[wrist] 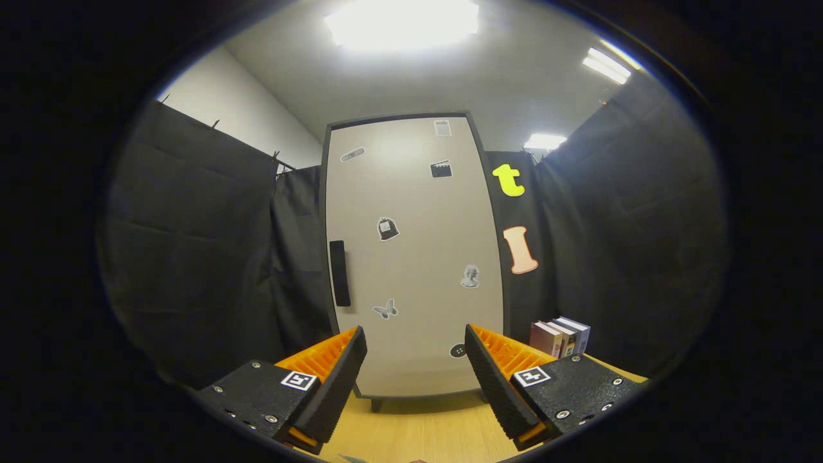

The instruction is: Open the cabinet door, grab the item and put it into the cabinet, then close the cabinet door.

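A tall pale cabinet (415, 257) stands on the wooden table (418, 427) straight ahead of me, its door shut and dotted with small stickers. A dark vertical handle (339, 273) sits on the door's left edge, about halfway up. My gripper (416, 347) is open, a short way in front of the door's lower part, with nothing between its fingers. A few upright books (559, 337) stand on the table right of the cabinet, just beyond my right finger (495, 379).
Black cloth walls close in on the left, behind and to the right of the cabinet. Bare wooden tabletop lies between my fingers and the cabinet's foot. Ceiling lights glare overhead.
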`<control>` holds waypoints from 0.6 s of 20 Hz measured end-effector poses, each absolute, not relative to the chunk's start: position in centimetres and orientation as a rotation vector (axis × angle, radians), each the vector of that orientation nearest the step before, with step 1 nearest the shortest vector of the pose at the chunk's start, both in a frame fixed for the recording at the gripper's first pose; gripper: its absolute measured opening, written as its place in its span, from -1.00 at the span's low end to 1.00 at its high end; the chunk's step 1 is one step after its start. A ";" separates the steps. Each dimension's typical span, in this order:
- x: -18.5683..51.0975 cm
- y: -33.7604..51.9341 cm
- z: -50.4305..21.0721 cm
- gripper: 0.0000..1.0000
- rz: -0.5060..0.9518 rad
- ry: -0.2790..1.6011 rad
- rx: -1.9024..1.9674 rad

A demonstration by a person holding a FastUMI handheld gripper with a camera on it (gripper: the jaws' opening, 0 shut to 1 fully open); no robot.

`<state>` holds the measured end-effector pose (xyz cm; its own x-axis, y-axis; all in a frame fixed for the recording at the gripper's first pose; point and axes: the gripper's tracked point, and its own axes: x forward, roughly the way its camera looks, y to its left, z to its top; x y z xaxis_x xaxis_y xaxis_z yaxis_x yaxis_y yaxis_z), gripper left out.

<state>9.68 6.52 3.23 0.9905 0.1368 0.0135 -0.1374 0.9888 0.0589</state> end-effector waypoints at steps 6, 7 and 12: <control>15.3 9.2 5.2 0.90 0.188 -0.017 0.085; 16.2 9.8 5.5 0.90 0.198 -0.013 0.096; 20.2 13.9 6.2 0.90 0.267 0.025 0.098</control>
